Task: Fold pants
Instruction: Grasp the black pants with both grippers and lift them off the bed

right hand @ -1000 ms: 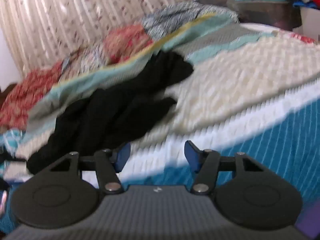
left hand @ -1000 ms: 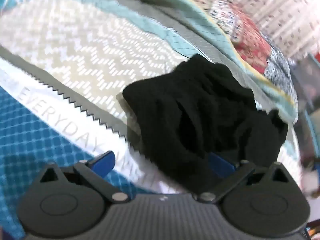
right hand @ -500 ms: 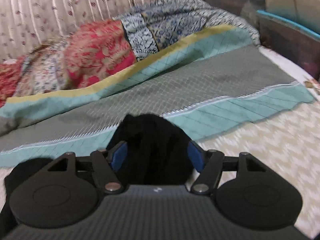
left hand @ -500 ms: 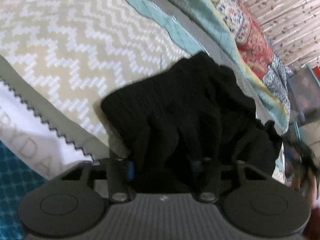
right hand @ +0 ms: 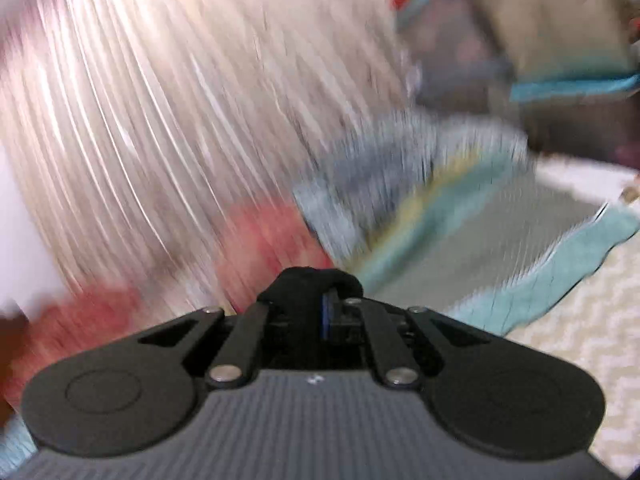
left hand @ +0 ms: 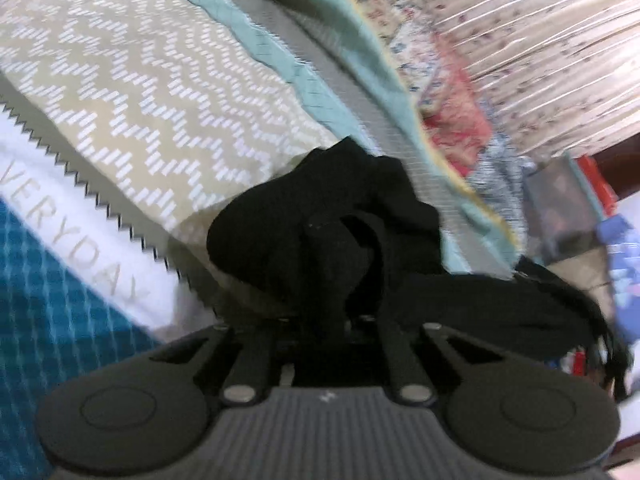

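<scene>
Left wrist view: left gripper (left hand: 346, 314) jaws just closed, pinching bunched fold of black pants (left hand: 320, 236). Garment rises from jaws as crumpled mound on bedspread (left hand: 132, 92), over zigzag-patterned panel beside teal border band; one strand trails toward right edge.

Right wrist view, heavily blurred: right gripper (right hand: 320, 306) jaws just closed, pressed together on small dark tuft of pants (right hand: 308, 280) protruding above fingertips. Curtain (right hand: 140, 100) and patterned quilt (right hand: 400, 168) behind.

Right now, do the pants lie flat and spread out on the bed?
No, the pants are bunched in a black heap on the bed.
</scene>
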The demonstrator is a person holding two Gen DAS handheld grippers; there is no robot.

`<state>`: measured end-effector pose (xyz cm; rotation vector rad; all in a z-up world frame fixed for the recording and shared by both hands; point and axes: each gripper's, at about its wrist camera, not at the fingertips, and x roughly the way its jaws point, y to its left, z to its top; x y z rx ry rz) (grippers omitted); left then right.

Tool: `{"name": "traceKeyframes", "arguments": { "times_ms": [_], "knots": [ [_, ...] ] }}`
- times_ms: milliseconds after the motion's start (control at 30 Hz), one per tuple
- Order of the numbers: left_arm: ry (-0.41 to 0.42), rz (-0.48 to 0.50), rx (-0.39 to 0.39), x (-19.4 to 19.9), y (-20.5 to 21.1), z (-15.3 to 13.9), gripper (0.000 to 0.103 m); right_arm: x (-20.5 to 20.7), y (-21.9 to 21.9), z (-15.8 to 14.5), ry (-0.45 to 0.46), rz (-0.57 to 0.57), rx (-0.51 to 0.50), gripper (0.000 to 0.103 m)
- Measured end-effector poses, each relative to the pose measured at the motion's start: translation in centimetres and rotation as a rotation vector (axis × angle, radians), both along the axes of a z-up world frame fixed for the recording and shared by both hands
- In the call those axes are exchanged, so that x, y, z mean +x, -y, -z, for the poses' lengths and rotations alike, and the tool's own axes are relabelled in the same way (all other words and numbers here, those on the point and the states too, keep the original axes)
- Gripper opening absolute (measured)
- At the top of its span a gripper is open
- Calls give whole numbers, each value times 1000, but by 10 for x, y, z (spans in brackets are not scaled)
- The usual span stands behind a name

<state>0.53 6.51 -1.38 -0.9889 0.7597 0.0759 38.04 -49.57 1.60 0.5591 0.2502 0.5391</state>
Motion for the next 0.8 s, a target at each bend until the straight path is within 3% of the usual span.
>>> {"name": "traceKeyframes", "arguments": {
  "times_ms": [67, 167, 233, 267, 333, 367, 433, 467, 500, 600, 633, 667, 700, 800],
  "knots": [
    [18, 21, 10, -16, 7, -4, 6, -54, 54, 2, 42, 54, 81, 9],
    [1, 39, 19, -38, 15, -3, 6, -120, 107, 36, -20, 159, 26, 13],
    [-54, 35, 76, -48, 18, 5, 6, -145, 122, 77, -176, 228, -110, 20],
    [-95, 27, 90, -50, 21, 13, 6, -150, 126, 100, -283, 270, -189, 33],
    [-136, 6, 46, -58, 22, 29, 6, -158, 131, 144, -464, 328, -308, 41],
    [-147, -2, 29, -63, 20, 36, 6, -167, 137, 157, -509, 363, -295, 43],
    [-131, -10, 40, -71, 22, 36, 6, -188, 147, 156, -467, 419, -219, 52],
    [-124, -8, 47, -75, 22, 34, 6, -192, 147, 149, -435, 450, -235, 58],
    [-123, -5, 56, -75, 22, 32, 7, -193, 143, 142, -411, 455, -272, 58],
    [-125, 2, 78, -63, 28, 23, 13, -189, 118, 116, -268, 406, -420, 58],
    [-133, 3, 80, -60, 30, 24, 18, -191, 112, 112, -229, 382, -476, 57],
    [-139, 1, 77, -57, 32, 24, 32, -180, 99, 105, -206, 349, -545, 58],
    [-151, -3, 69, -56, 34, 27, 41, -176, 93, 105, -203, 317, -606, 59],
    [-179, -2, 60, -51, 37, 33, 41, -163, 83, 118, -283, 178, -791, 62]
  ]
}}
